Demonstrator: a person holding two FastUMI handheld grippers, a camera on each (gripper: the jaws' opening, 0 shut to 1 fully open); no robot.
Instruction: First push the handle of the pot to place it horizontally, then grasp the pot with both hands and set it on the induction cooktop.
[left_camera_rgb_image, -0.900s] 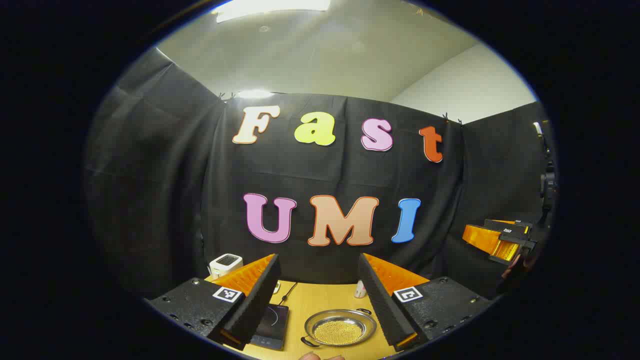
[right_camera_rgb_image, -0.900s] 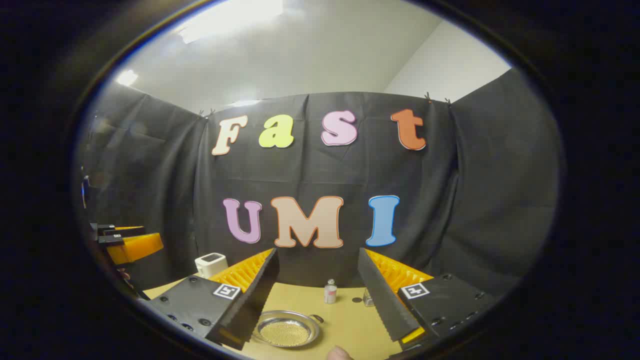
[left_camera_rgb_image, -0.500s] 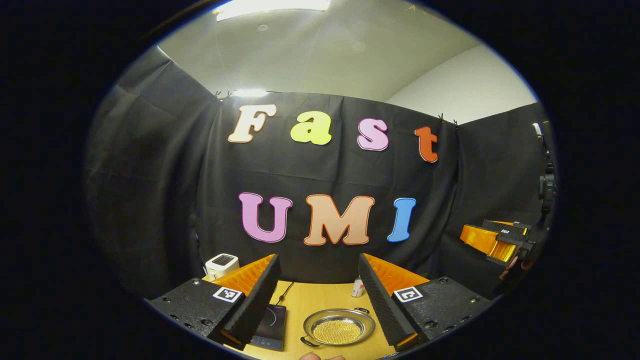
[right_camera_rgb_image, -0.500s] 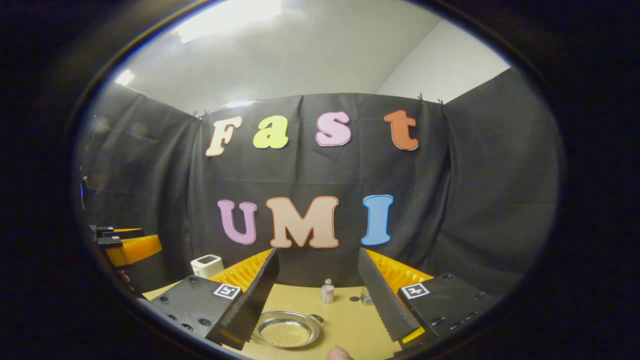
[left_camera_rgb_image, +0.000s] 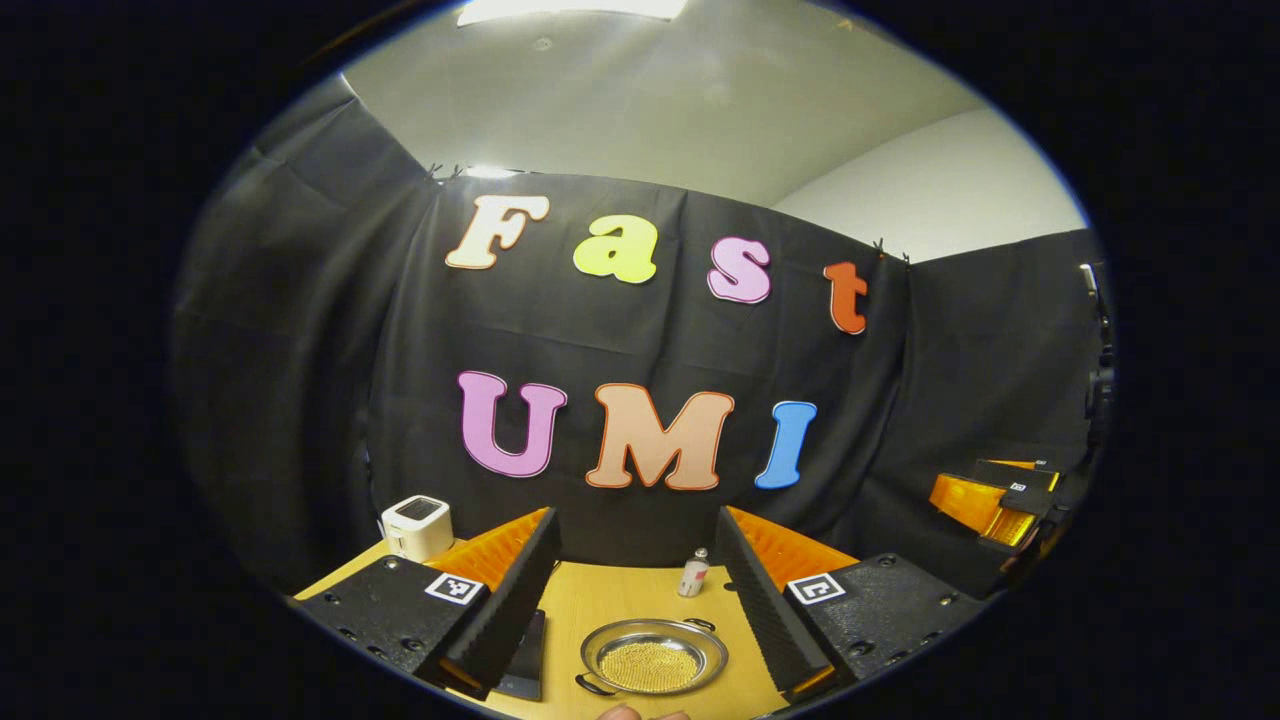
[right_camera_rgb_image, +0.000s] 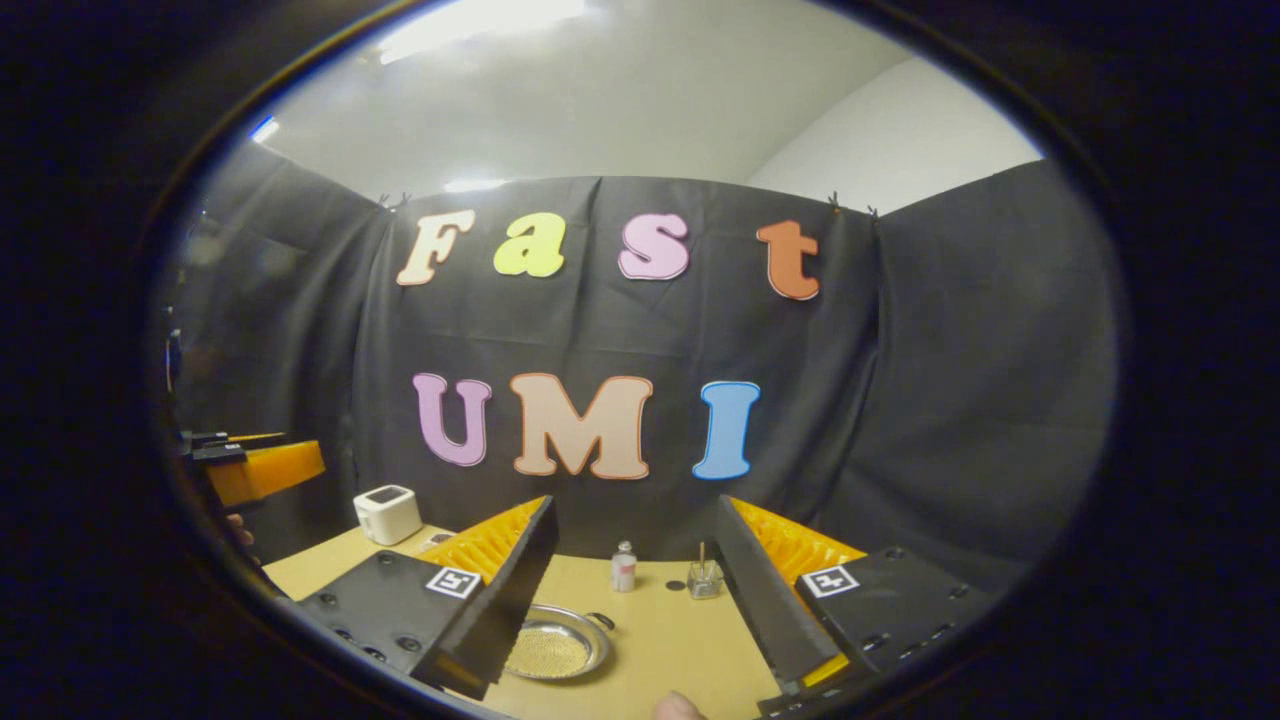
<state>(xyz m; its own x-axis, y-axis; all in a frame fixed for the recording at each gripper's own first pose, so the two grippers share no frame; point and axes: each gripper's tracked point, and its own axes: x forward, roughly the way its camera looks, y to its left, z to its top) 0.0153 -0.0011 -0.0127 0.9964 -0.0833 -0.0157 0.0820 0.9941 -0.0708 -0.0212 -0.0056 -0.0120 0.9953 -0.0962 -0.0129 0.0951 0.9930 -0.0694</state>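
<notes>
I see bare table (right_camera_rgb_image: 660, 640) between my right tongs (right_camera_rgb_image: 637, 600) and the small bottle (right_camera_rgb_image: 623, 567) and glass jar (right_camera_rgb_image: 704, 578) ahead at the back edge. The pot (left_camera_rgb_image: 654, 656) sits under my left tongs (left_camera_rgb_image: 637, 600), whose fingers stand wide apart; the cooktop (left_camera_rgb_image: 525, 652) lies just left of it, the white box (left_camera_rgb_image: 416, 526) farther left.

The pot (left_camera_rgb_image: 654, 657) is shiny silver, its inside speckled gold; the table (right_camera_rgb_image: 672, 630) is light wood; the cooktop (left_camera_rgb_image: 524, 655) is black.
</notes>
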